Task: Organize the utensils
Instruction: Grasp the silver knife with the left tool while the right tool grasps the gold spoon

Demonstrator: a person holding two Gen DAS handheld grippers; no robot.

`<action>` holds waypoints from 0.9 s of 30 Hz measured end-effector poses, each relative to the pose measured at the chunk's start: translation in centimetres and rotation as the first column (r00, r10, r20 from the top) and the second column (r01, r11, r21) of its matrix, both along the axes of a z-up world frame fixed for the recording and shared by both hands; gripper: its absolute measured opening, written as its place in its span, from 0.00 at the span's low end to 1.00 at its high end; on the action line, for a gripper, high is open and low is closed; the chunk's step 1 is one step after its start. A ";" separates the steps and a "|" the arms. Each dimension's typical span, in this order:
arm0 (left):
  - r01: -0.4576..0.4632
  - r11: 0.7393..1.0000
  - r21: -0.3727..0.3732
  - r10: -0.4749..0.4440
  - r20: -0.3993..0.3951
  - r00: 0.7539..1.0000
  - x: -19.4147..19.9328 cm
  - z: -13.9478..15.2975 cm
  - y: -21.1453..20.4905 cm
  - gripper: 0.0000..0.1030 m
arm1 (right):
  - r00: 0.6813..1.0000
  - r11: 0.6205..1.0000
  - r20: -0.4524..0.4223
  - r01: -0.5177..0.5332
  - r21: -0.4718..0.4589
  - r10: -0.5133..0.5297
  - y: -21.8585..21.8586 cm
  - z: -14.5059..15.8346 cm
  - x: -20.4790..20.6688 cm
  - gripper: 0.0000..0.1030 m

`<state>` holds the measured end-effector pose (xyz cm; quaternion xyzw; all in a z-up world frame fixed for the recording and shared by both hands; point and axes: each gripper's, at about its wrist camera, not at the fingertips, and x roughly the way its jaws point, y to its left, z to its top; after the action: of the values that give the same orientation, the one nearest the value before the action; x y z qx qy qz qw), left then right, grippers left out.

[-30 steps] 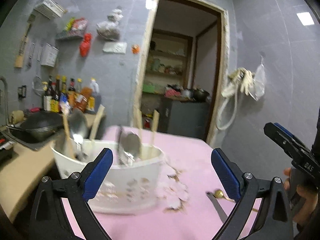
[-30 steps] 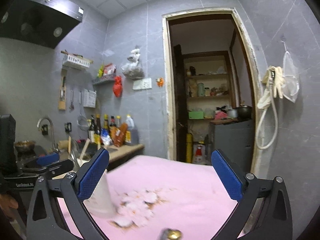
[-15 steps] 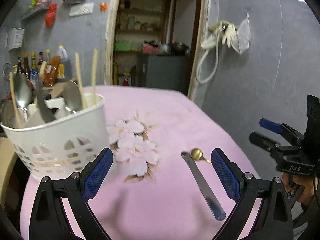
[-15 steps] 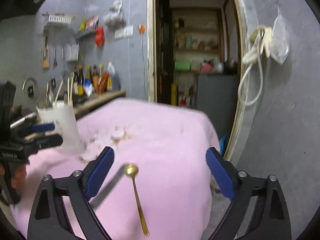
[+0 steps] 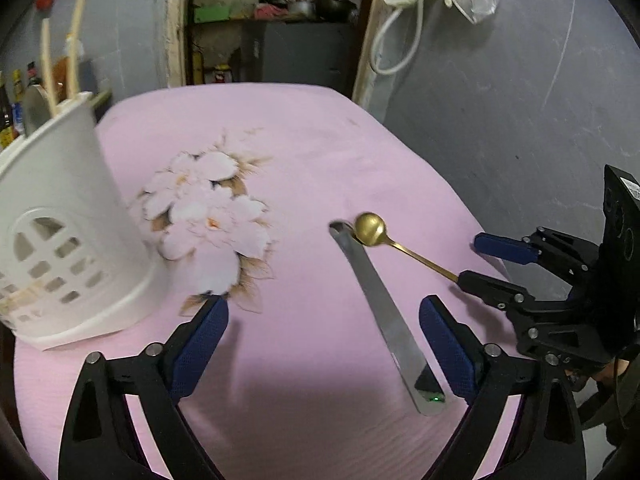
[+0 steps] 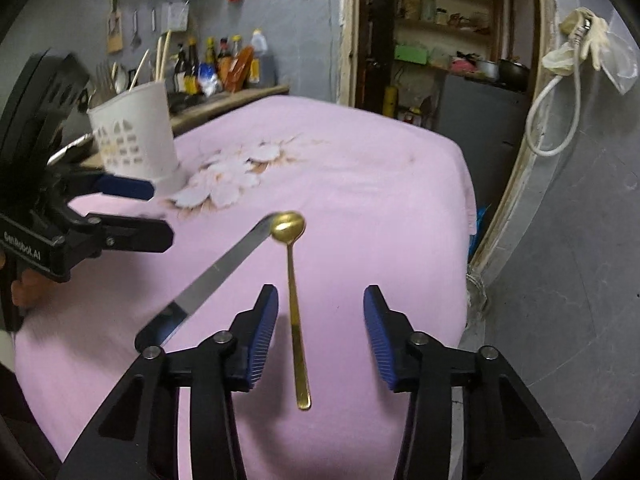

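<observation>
While its jaws are closing, the right gripper [image 6: 320, 340] straddles the gold spoon's [image 6: 294, 304] handle, pads not yet touching it. The left gripper [image 5: 324, 344], also narrowing a little, stands wide with nothing clamped; the steel blade's [image 5: 384, 312] near end lies just inside its right finger. The spoon's bowl rests against the blade's far tip. Left of the spoon stands the white basket [image 5: 60, 240], on the pink cloth [image 5: 320, 152].

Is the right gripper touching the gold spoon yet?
Apart. The right wrist view shows the gold spoon handle between the right gripper's closing jaws, pink cloth visible on both sides.
</observation>
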<state>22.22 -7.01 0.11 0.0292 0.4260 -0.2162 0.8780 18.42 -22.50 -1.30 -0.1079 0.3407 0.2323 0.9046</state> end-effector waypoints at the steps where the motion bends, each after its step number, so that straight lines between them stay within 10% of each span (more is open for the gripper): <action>1: 0.012 1.000 0.004 -0.012 -0.011 1.000 0.1 -0.2 -0.3 0.82 | 1.000 1.000 -0.003 -0.008 -0.010 0.008 0.1 -0.1 -0.1 0.37; 11: 0.071 0.997 -0.002 -0.071 -0.104 0.992 1.6 -1.8 -2.0 0.56 | 0.999 0.992 0.051 0.020 -0.126 -0.014 0.6 -0.9 -0.9 0.08; 15: 0.083 0.996 0.024 -0.079 -0.127 0.989 2.1 -2.1 -2.8 0.37 | 0.997 0.995 0.054 0.066 -0.080 -0.061 0.0 -0.8 -0.8 0.06; 27: 0.110 0.980 0.167 -0.091 -0.117 0.989 4.6 -3.0 -5.9 0.23 | 0.991 0.991 0.033 0.130 0.001 -0.130 -1.0 -0.6 -0.8 0.05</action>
<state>26.80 -12.92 -2.92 0.1150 0.4882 -0.2239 0.8356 17.57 -23.49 -1.88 -0.0897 0.3322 0.1707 0.9233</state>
